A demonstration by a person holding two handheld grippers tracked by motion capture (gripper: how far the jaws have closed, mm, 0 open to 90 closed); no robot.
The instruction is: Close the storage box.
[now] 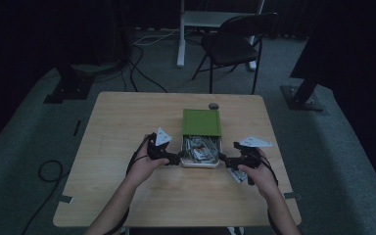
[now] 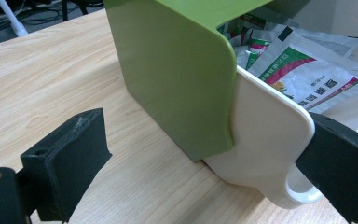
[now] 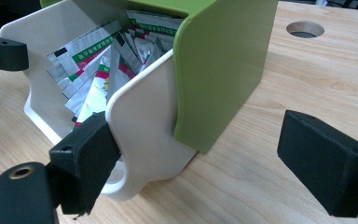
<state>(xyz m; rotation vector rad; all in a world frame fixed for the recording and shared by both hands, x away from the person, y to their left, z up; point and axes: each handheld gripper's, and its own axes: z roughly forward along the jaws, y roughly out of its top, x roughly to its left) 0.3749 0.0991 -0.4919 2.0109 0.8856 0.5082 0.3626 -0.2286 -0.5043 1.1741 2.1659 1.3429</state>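
Between the spread jaws of the left gripper (image 2: 200,172): rounded near corner of a white tray (image 2: 265,154), its looped end handle touching or just inside the right-hand jaw; left-hand jaw well clear over bare tabletop; nothing clamped. Just beyond the fingertips: green sleeve-like cover (image 2: 177,79) slid partway over the tray, foil sachets (image 2: 307,74) with green, red and white print heaped in the uncovered end.

Between the wide-set jaws of the right gripper (image 3: 205,172): opposite near corner of the same tray (image 3: 144,135), its wall against the left-hand jaw; right-hand jaw apart from the green cover (image 3: 223,70), over the wood. Past the fingertips: sachets (image 3: 102,70) crowded upright in the tray, then a round hole (image 3: 305,29) in the tabletop.

Seen from the high view: left gripper (image 1: 175,159) and right gripper (image 1: 225,159) flanking the near end of the tray (image 1: 200,164), one at each side, each held in a hand; cover (image 1: 201,122) over the far half. Near the right hand (image 1: 259,171): loose sachet (image 1: 237,175) on the wooden table (image 1: 127,122). Farther off: folding chair (image 1: 235,41) on the carpet.
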